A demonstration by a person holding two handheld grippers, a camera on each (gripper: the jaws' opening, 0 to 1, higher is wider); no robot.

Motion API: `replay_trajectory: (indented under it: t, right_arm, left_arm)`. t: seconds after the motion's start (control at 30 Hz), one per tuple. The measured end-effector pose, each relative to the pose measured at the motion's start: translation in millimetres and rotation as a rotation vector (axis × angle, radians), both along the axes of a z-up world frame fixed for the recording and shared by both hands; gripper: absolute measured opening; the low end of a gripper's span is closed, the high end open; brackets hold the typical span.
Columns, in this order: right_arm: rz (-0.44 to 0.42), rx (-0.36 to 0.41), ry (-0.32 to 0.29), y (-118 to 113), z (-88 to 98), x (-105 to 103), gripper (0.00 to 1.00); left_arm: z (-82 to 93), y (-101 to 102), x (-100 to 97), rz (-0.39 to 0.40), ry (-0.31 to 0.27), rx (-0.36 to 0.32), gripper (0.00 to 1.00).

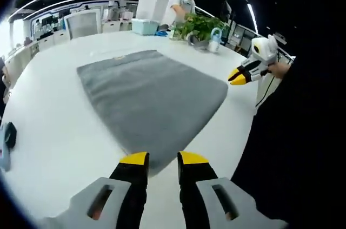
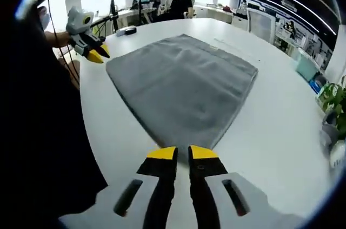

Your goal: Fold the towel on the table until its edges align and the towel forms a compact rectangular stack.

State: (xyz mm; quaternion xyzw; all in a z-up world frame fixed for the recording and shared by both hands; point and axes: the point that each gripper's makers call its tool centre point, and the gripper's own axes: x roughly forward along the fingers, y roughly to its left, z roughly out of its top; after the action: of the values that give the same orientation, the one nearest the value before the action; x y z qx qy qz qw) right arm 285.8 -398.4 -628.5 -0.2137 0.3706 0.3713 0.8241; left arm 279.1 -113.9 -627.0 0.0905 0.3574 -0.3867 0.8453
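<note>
One grey towel (image 1: 148, 96) flat on white table (image 1: 65, 126), potted plant (image 1: 201, 26) beyond

Left tool (image 1: 162, 158): tips overlap the near corner of the towel (image 1: 151, 93); contact cannot be told. Right tool (image 2: 182, 153): same at its near towel corner. Dark clothing hides the tabletop (image 1: 54, 131) beside each tool. Beyond the towel, the plant (image 1: 200, 26) and blue box (image 1: 145, 26) are too small to detail.

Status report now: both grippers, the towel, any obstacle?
Left gripper open, empty, at a towel corner. Right gripper nearly closed, empty, at another corner. Towel flat, unfolded on the table. Nothing on it.
</note>
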Motion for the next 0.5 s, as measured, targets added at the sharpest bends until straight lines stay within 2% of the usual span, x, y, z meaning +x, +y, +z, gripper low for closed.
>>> replay_trajectory:
  t: [0.1, 0.17, 0.4, 0.47, 0.5]
  right_arm:
    - [0.032, -0.077, -0.016, -8.7, -8.0, -1.8, 0.07]
    - [0.038, -0.092, -0.034, -11.9, -10.5, -0.2, 0.06]
    - [0.078, -0.136, -0.063, -14.3, -12.0, 3.2, 0.13]
    - [0.088, -0.146, -0.073, -14.8, -11.8, 4.6, 0.13]
    - [0.091, -0.147, -0.076, -14.8, -11.9, 5.2, 0.12]
  left_arm:
    - [-6.4, -0.8, -5.5, -0.055, 0.005, 0.054, 0.23]
    - [-9.1, -1.8, -6.7, -0.086, -0.007, 0.09, 0.23]
    - [-11.8, -10.0, -9.6, -0.135, -0.02, 0.134, 0.23]
    - [-13.8, -7.0, -8.9, -0.144, -0.022, 0.153, 0.22]
    - [-14.3, -3.8, -5.5, -0.142, -0.044, 0.184, 0.22]
